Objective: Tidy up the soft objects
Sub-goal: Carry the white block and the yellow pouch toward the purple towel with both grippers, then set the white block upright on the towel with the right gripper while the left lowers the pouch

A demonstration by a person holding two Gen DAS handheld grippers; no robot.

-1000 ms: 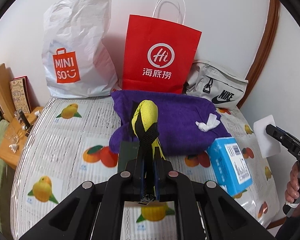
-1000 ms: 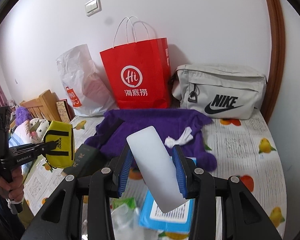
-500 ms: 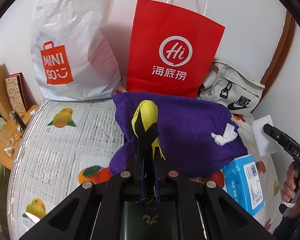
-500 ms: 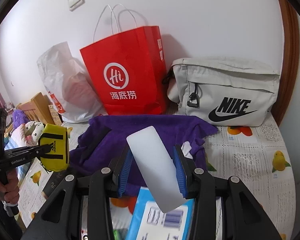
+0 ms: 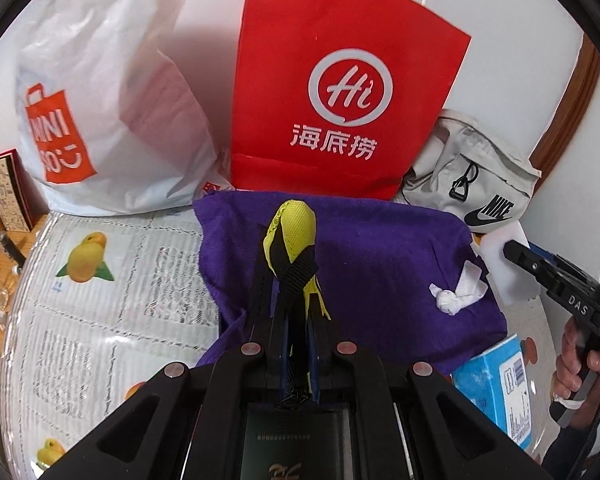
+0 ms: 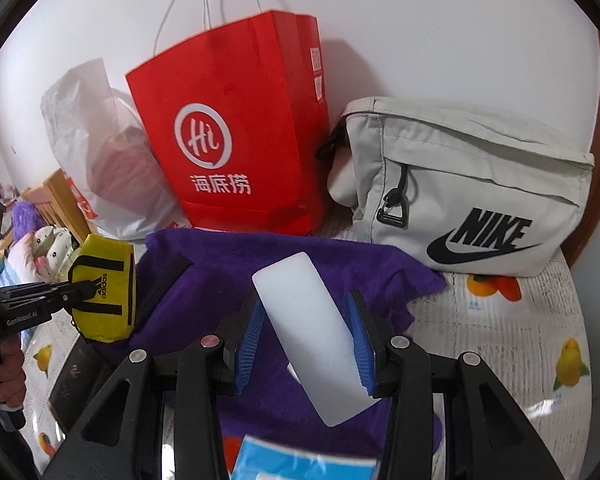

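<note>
left wrist view: left gripper (image 5: pixel 296 320) clamped tight on black strap of yellow pouch (image 5: pixel 294 232), held above purple towel (image 5: pixel 380 272) near table's back edge; pouch seen edge-on, logo hidden. right gripper (image 6: pixel 306 336) holds white foam block (image 6: pixel 308 340) btwn blue pads, over same towel. blue box (image 6: pixel 300 460) cut off, blurred at bottom. red bag (image 6: pixel 236 140) handles cropped in left view.

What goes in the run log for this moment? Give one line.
left gripper: shut on yellow pouch | right gripper: holding white pad | both above purple towel
</note>
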